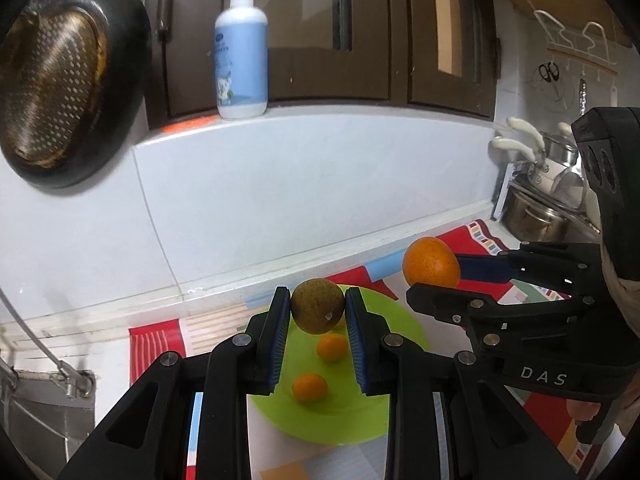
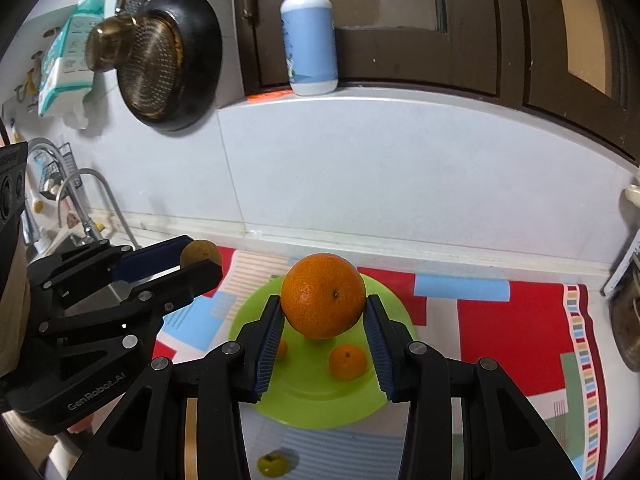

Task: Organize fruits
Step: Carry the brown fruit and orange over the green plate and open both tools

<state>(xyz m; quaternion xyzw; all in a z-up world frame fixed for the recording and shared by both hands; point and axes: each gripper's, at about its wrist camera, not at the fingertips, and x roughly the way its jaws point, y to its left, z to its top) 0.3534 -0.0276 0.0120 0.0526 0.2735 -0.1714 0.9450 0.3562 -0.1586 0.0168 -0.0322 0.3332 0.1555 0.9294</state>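
Two small oranges (image 2: 347, 361) already lie on the green plate (image 2: 320, 404); left gripper (image 1: 317, 312) pinches a kiwi (image 1: 317, 311), right gripper (image 2: 323, 300) an orange (image 2: 323, 295), both above it; one green fruit (image 2: 273, 465) remains on the mat.

— What do we see on the white kitchen counter (image 2: 400, 248)?
— We see a patchwork red-and-blue mat (image 2: 500, 320) on it, a round lime-green plastic plate (image 2: 320, 408) on the mat, and a small yellow-green fruit (image 2: 272, 465) at the plate's six o'clock.

One small orange (image 2: 282, 349) half hidden behind the right jaws' pad; bottle label illegible.
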